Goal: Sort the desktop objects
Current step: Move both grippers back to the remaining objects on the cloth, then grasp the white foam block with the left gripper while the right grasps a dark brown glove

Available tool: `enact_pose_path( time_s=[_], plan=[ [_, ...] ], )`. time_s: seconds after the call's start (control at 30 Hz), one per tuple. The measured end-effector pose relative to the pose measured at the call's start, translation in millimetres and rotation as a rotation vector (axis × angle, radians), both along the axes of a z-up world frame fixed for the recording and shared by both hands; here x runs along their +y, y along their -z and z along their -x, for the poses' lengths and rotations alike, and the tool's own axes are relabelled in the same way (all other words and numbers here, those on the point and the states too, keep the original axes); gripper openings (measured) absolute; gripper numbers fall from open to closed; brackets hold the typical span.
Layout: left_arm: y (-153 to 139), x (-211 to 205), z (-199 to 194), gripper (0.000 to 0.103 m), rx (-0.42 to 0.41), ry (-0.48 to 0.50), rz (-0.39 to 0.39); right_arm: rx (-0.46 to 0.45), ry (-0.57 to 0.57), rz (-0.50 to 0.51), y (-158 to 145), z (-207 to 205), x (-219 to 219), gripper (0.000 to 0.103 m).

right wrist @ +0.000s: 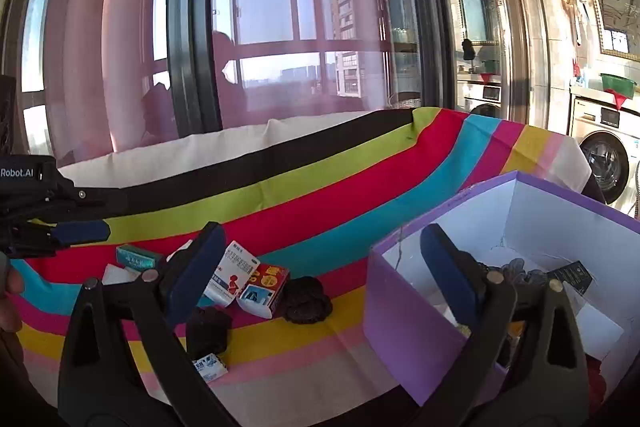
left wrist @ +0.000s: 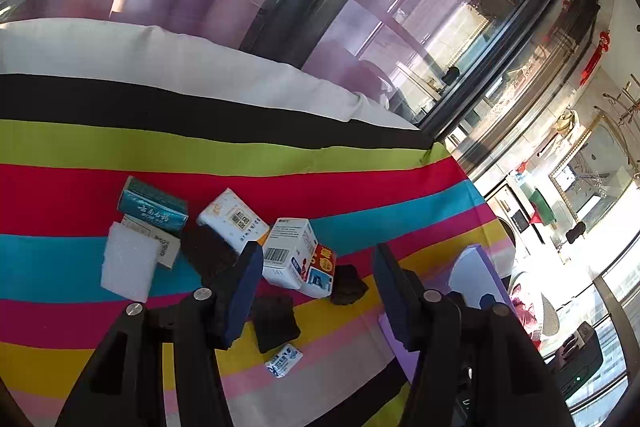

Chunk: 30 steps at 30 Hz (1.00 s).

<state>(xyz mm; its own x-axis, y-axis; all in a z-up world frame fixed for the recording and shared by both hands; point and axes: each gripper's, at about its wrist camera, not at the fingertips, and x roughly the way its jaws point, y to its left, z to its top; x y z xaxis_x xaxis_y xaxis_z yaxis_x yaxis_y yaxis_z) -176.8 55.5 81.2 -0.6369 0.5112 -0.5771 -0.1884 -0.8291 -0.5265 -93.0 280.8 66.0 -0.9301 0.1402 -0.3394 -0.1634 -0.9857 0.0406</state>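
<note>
Small items lie on the striped cloth [left wrist: 80, 147]: a teal box [left wrist: 154, 209], a white foam block [left wrist: 130, 267], a white tissue pack [left wrist: 234, 221], a white medicine box [left wrist: 290, 251] and a red and white box [left wrist: 322, 269]. Among them are dark cloth lumps [left wrist: 276, 323] and a blue and white sachet [left wrist: 284, 361]. My left gripper [left wrist: 318, 255] is open above the two boxes, gripping nothing. My right gripper [right wrist: 322, 231] is open and empty, its right finger over the purple box [right wrist: 404, 307]. That box holds grey pieces and a black card [right wrist: 570, 275].
A glass sliding door [right wrist: 192, 27] runs behind the table's far edge. A washing machine [right wrist: 608, 163] stands past the right end. The left gripper [right wrist: 108, 213] and a hand [right wrist: 8, 299] show at the left of the right wrist view.
</note>
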Motion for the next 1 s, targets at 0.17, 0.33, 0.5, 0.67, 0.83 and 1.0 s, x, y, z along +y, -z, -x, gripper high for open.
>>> enact_pose_path(
  time_s=[0.17, 0.33, 0.5, 0.67, 0.83, 1.0],
  plan=[
    [14.2, -26.1, -2.2, 0.083, -0.009, -0.078, 0.037, -0.175, -0.132, -0.04, 31.6, 26.8, -24.0, 0.099],
    [31.4, -37.9, 3.0, 0.083, -0.037, -0.114, 0.136, -0.302, -0.251, 0.005, 56.9, 43.3, -33.8, 0.099],
    [60.4, -39.5, 20.8, 0.083, -0.093, -0.121, 0.319, -0.392, -0.297, -0.004, 75.8, 53.6, -47.7, 0.099],
    [86.0, -34.3, 36.2, 0.083, -0.135, -0.114, 0.528, -0.433, -0.313, -0.029, 85.9, 60.5, -55.9, 0.099],
    [100.4, -34.5, 48.2, 0.083, -0.152, -0.113, 0.606, -0.426, -0.338, 0.015, 86.5, 59.3, -48.6, 0.099],
    [110.4, -41.1, 54.0, 0.056, -0.167, -0.095, 0.574, -0.449, -0.373, 0.084, 90.0, 65.9, -40.3, 0.099]
  ],
)
